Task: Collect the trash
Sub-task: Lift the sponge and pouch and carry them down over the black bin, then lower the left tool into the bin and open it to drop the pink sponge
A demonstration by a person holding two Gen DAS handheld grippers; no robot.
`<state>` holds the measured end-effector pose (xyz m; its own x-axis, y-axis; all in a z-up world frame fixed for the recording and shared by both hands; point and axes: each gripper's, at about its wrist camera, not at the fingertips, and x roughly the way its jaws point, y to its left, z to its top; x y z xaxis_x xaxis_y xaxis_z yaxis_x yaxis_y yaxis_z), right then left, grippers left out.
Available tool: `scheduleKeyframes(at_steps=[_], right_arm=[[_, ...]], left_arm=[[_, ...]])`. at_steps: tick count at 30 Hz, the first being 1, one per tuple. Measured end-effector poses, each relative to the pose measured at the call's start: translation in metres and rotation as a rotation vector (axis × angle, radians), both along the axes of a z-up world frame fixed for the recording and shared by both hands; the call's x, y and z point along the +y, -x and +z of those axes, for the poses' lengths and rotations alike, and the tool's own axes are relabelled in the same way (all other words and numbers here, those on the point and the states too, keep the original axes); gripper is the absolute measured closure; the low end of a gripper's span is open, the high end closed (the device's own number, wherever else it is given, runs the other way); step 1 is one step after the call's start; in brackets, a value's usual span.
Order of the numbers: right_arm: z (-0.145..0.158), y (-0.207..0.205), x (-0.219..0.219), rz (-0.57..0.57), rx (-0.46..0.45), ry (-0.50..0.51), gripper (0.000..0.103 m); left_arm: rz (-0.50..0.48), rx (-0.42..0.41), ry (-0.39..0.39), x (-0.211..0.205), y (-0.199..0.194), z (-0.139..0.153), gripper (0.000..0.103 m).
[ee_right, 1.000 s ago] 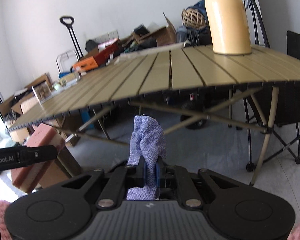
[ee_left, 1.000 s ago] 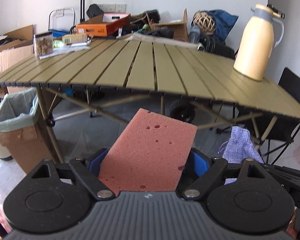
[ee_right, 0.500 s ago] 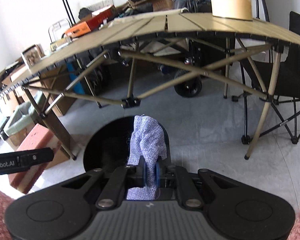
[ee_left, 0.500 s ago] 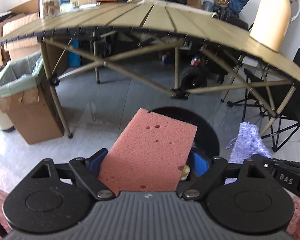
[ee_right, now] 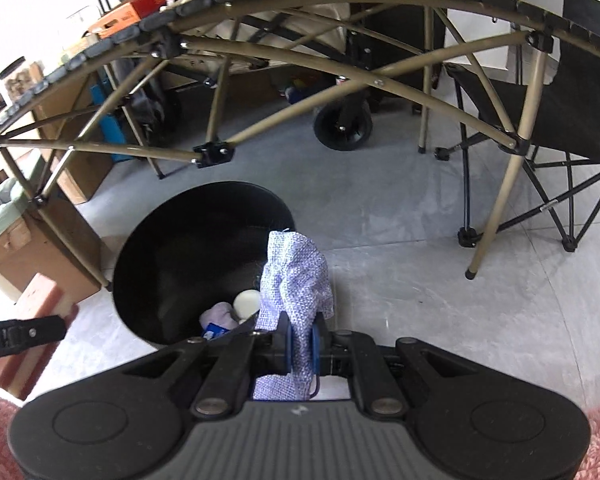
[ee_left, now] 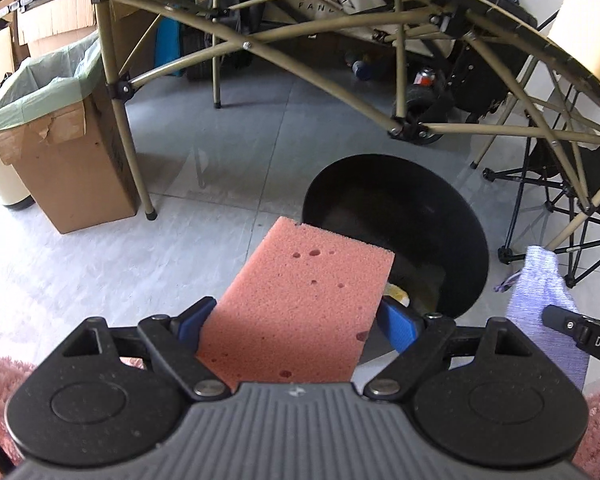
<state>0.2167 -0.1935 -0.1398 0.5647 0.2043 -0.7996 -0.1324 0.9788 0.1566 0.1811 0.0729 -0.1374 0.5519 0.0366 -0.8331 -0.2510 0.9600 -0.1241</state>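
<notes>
trash is held in both grippers now. the left gripper [ee_left: 296,320] is clenched on a pink sponge [ee_left: 300,308], with the blue pads pressing its two long sides near the lower end. the sponge looks light and soft, so i think it gives a little under the pads and will fall freely when they let go. the right gripper [ee_right: 300,346] is pinched tight on a small purple cloth bag [ee_right: 296,280], taken at its middle; the bag is limp and its top flops over the pads. it may cling to the pads for a moment.

both pieces hang over the near rim of a black bin [ee_right: 140,248] on the floor. in the bin lie a pale round thing [ee_right: 247,301] and a grey crumpled piece [ee_right: 218,316]. farther left stands a cardboard box [ee_left: 66,168] with a green plastic liner, beside a table leg [ee_left: 128,136]; its inside is hidden.
</notes>
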Motion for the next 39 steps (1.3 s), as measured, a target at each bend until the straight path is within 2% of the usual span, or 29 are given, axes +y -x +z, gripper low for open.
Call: scheduleKeyframes(at_steps=[18, 39], right_arm=[[-0.013, -0.026, -0.013, -0.066, 0.033, 0.006, 0.094], [-0.032, -0.045, -0.045, -0.164, 0.075, -0.005, 0.094]], left_arm=[[-0.011, 0.039, -0.038, -0.014, -0.023, -0.001, 0.016], [-0.098, 0.07, -0.056, -0.073, -0.093, -0.004, 0.016]])
